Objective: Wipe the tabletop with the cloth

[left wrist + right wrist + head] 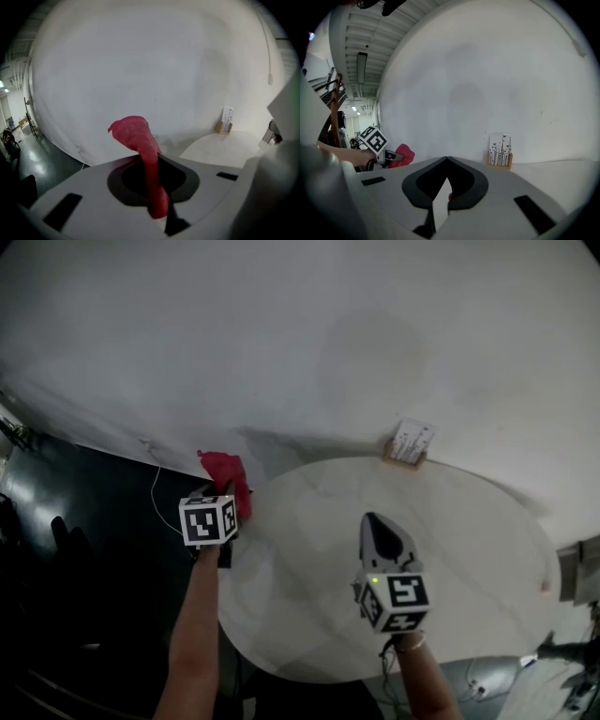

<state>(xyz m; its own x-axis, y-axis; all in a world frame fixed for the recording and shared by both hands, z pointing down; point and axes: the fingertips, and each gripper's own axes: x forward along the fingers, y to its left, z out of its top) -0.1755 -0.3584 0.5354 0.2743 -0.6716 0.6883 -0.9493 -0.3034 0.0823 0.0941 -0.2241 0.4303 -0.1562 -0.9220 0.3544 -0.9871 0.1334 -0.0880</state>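
A red cloth point(223, 472) sticks up from my left gripper point(223, 493), which is shut on it at the left rim of the round white table point(469, 549). In the left gripper view the cloth point(139, 138) rises from between the jaws of the left gripper point(152, 161) and droops at its tip, held in the air. My right gripper point(376, 521) hovers over the middle of the table with its jaws together and nothing in them. The right gripper view shows the right gripper point(446, 160), with the cloth point(404, 155) off to the left.
A small card in a wooden holder point(410, 443) stands at the table's far edge against the white wall. Dark floor point(84, 549) lies to the left, with a thin cable point(153, 491) hanging by the wall. Grey objects point(572, 652) sit at the lower right.
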